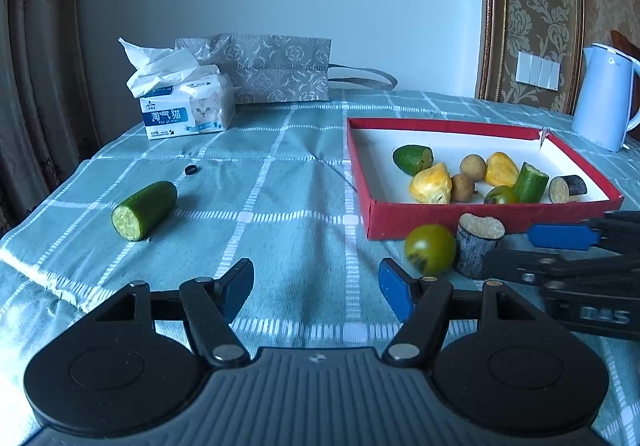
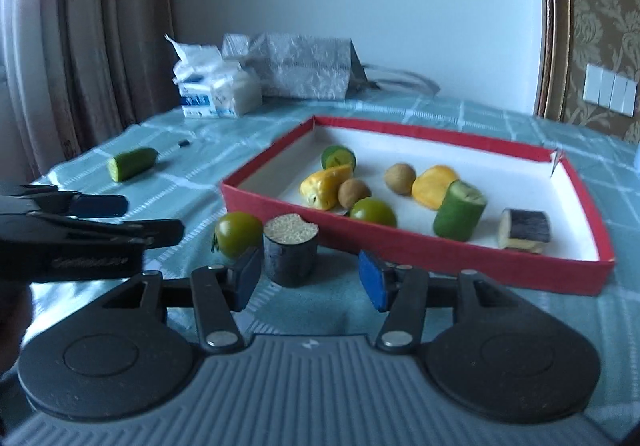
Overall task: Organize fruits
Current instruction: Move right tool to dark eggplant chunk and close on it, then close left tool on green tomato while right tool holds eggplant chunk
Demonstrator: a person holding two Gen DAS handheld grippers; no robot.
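The right tool [image 2: 308, 278] stands open around the upright dark eggplant chunk [image 2: 290, 252], pads apart from it, on the checked teal bench [image 2: 160, 186] beside a green tomato [image 2: 237, 233], before the red cardboard tray [image 2: 440, 252]. The left tool [image 1: 316, 292] gapes empty.

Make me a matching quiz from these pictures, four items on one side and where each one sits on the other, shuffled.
Items:
1. cucumber piece
2. green tomato
3. kettle
4. tissue pack

Places:
A. far right, behind the red box
B. alone on the tablecloth, left of the box
C. in front of the grey bag
D. outside the box's near wall, beside the upright eggplant piece

Pairs: 1-B, 2-D, 3-A, 4-C
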